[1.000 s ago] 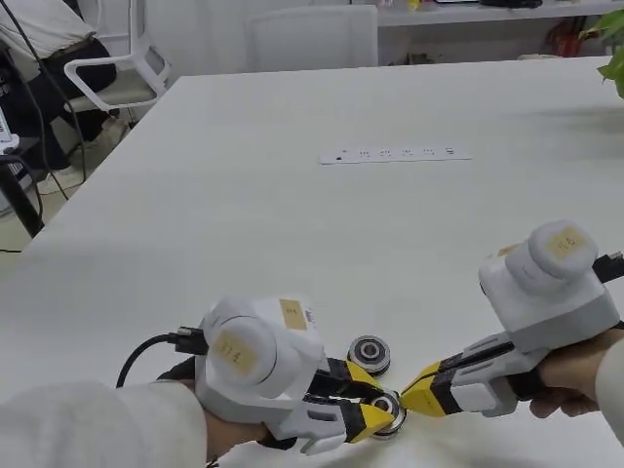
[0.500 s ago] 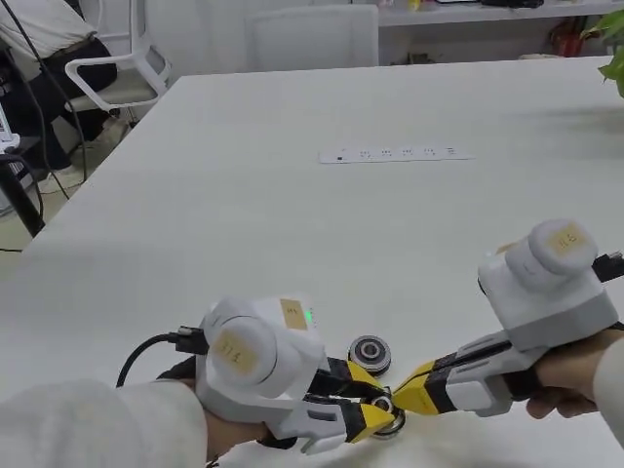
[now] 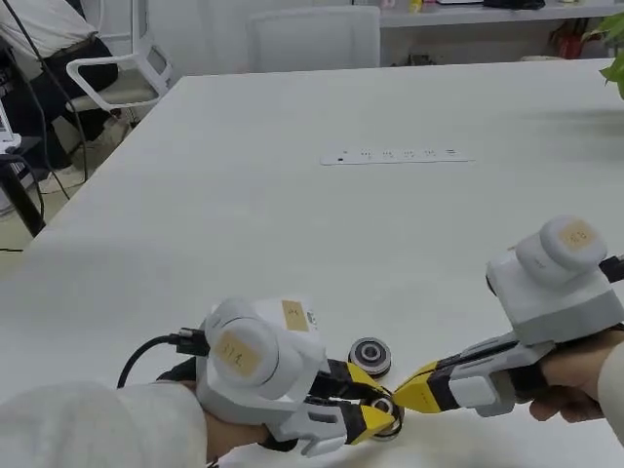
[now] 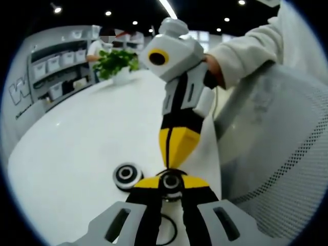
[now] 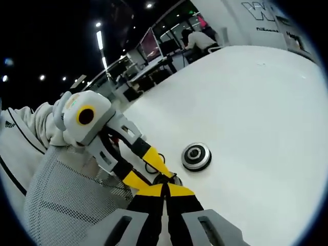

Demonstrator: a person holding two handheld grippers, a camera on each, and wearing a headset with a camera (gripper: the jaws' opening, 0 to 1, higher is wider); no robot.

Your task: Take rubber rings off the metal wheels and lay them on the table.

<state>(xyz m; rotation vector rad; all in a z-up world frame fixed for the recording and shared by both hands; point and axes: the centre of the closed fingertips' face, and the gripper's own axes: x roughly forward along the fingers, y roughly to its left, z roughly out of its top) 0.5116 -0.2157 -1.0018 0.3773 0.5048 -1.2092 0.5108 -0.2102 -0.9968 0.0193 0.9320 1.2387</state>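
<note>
1. Left gripper (image 3: 370, 398): mine, low at the near edge of the table (image 3: 292, 224), jaws clamped either side of a small metal wheel (image 4: 170, 181) and holding it just above the tabletop.
2. Right gripper (image 5: 163, 190): mine, coming in from the opposite side. Its jaws are drawn together to a thin line, with the tips touching the held wheel's rim. I cannot tell whether any rubber lies between them.
3. Second metal wheel (image 5: 196, 156): lies flat on the table just beyond the held one, apart from both grippers, its black rubber ring (image 4: 115, 175) still on.
4. Step in hand, as I judge it: stripping the ring from the held wheel, with the pinch at the rim.
5. Next move calls for: a firm left hold, the right tips peeling the ring outward over the rim, then laying it on the table.
</note>
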